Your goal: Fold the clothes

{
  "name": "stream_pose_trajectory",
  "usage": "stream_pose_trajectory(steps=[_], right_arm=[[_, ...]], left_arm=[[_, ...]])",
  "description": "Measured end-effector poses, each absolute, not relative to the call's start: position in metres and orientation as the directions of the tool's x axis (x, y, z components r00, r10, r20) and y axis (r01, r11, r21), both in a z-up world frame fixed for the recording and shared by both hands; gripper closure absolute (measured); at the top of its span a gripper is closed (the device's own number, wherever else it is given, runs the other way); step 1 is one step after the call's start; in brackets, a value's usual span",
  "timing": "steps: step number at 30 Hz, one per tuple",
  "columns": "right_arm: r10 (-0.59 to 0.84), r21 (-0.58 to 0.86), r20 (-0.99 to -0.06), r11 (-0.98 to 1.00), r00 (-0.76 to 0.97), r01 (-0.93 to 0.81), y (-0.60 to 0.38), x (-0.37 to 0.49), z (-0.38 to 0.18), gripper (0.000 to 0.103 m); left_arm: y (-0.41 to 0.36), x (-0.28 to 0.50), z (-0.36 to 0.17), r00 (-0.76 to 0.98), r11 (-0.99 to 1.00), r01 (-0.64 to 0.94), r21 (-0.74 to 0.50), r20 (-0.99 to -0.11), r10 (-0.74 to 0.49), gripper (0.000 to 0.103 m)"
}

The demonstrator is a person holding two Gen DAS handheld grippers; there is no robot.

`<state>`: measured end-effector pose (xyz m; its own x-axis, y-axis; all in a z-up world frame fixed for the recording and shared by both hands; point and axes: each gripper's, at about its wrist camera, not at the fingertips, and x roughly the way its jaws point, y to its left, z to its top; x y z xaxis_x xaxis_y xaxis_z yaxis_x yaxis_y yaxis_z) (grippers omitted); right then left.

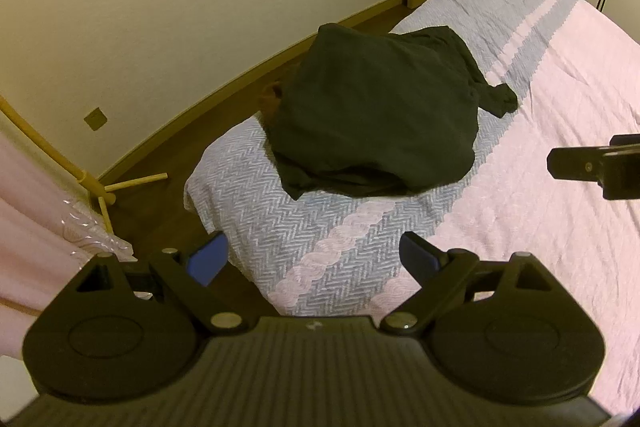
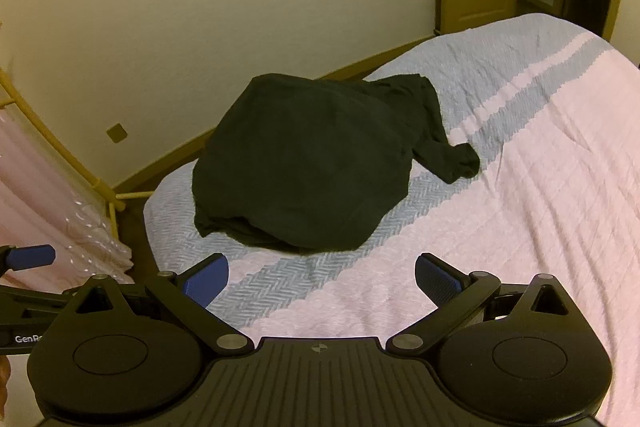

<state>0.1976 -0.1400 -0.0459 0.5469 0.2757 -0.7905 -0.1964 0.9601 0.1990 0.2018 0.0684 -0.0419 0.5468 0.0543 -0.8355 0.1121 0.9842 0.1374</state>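
Blue pads (image 1: 208,259) of the left gripper (image 1: 314,259) sit spread wide over the bed's (image 1: 328,251) near corner, holding nothing and touching nothing. Beyond them the garment (image 1: 372,123), dark and bunched into a rough mound, lies on the grey herringbone band of the cover, close to the bed's wall-side edge, with one limp end (image 1: 498,99) trailing toward the pink part. It looks soft, light and floppy, so it should sag and slide when lifted; I judge the trailing end or the loose near hem (image 2: 224,223) the best places to pinch. From the right wrist view, the right gripper (image 2: 322,279) is likewise wide apart and empty, hovering short of the garment, clear of the cover.
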Motion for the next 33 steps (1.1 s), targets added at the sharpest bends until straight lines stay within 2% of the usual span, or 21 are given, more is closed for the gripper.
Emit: stream_pose_trajectory(steps=[26,33], right_arm=[[0.307,0.234,-0.780,0.951,0.545,-0.202,-0.157,0.202,-0.055,0.001],[0.334,0.246,-0.742,0.942,0.581,-0.228,-0.158,0.205,-0.057,0.001]], left_arm=[[0.057,0.205,-0.042,0.546,0.976,0.122,0.179,-0.833,0.084,0.012],[0.069,0.215,-0.054,0.577,0.949,0.177,0.260,-0.809,0.114,0.012]])
